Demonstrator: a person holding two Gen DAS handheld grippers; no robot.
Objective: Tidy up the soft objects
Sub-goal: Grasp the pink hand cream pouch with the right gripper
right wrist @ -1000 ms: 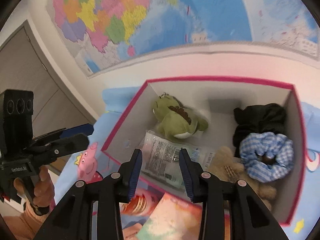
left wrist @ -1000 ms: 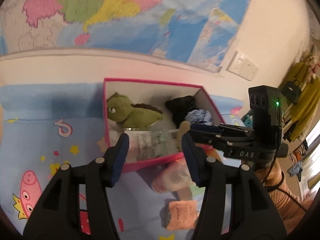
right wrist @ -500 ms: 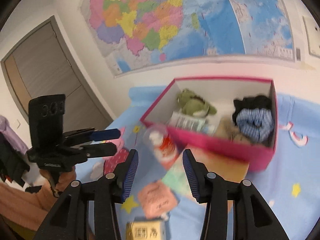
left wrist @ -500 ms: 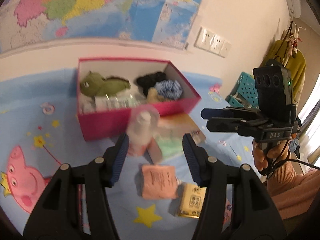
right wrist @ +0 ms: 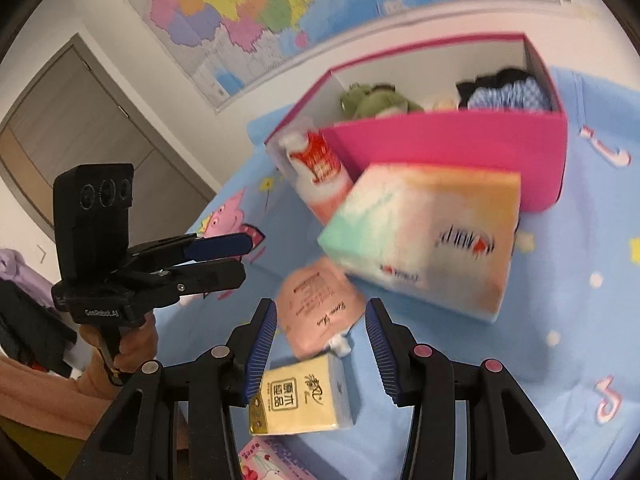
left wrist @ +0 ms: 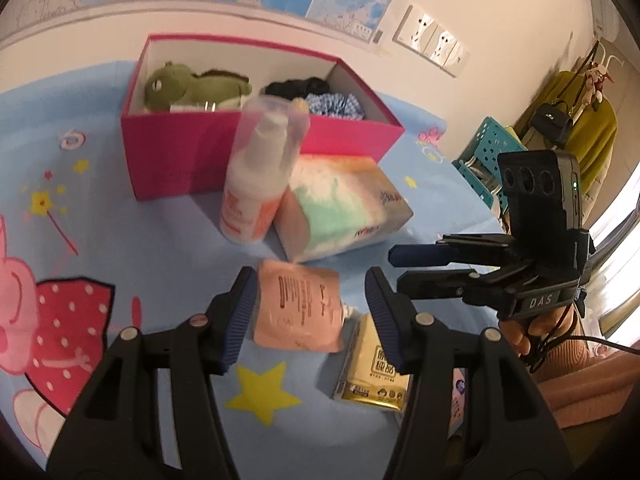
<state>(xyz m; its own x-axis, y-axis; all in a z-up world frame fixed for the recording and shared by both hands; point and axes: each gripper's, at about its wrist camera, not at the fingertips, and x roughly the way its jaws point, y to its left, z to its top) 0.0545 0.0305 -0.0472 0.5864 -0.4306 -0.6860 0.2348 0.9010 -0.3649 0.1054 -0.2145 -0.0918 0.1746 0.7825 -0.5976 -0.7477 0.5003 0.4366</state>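
1. Left wrist view: the left claw point(left wrist: 310, 312) is parted and empty, poised above the pink soft pouch point(left wrist: 298, 312), which lies flat on the blue cartoon sheet point(left wrist: 168, 240) in front of the pink box point(left wrist: 256, 160)
2. The right claw point(right wrist: 320, 344) is also empty; its jaws have just been opening, and they frame the gap between the pouch and the yellow tissue pack point(right wrist: 300, 400)
3. Already in the box: a green plush toy point(left wrist: 192, 86) and scrunchies point(left wrist: 332, 104)
4. Likely next: settle one target per claw, so the two do not crowd the pouch
5. Lower squarely, straddle the short side, pinch gently; the film may slip
6. Lift clear of the spray bottle point(left wrist: 260, 172) and tissue box point(left wrist: 344, 208) standing between
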